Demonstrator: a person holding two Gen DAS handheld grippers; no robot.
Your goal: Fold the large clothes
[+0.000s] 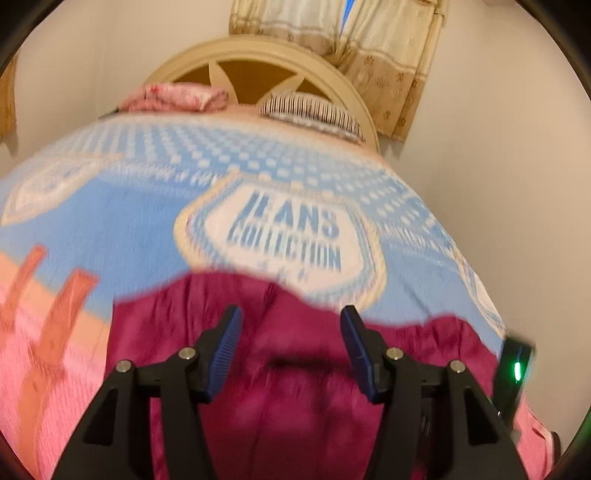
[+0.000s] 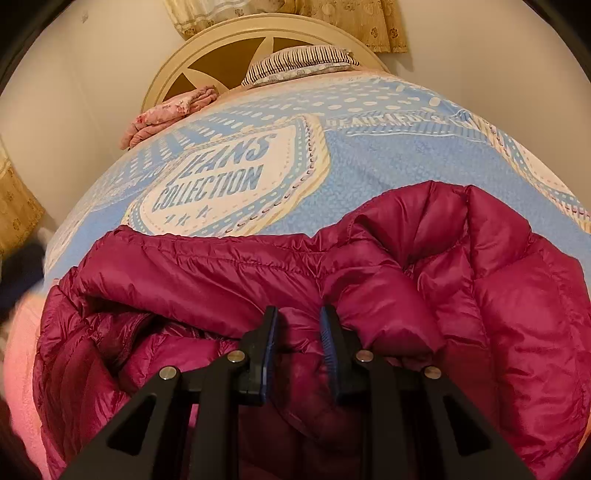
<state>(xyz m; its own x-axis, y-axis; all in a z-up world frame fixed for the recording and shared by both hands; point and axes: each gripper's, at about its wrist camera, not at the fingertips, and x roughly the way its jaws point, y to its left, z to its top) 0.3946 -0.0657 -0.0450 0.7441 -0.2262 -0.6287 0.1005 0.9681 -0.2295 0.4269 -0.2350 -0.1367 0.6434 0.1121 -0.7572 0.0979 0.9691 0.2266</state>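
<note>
A magenta puffer jacket (image 2: 388, 280) lies crumpled on a bed with a blue "Jeans Collection" blanket (image 2: 388, 155). It also shows in the left wrist view (image 1: 295, 369), blurred. My left gripper (image 1: 291, 325) hovers just above the jacket with its jaws wide apart and nothing between them. My right gripper (image 2: 298, 325) is narrowed on a fold of the jacket, and the fabric fills the gap between the blue pads (image 2: 327, 339). Part of the right gripper's body with a green light (image 1: 515, 369) shows at the right edge of the left wrist view.
A striped pillow (image 2: 299, 61) and a folded pink floral cloth (image 2: 170, 110) lie by the cream headboard (image 2: 236, 33). Patterned curtains (image 1: 369, 48) hang behind. A pink sheet (image 1: 48, 350) with orange marks covers the near left of the bed.
</note>
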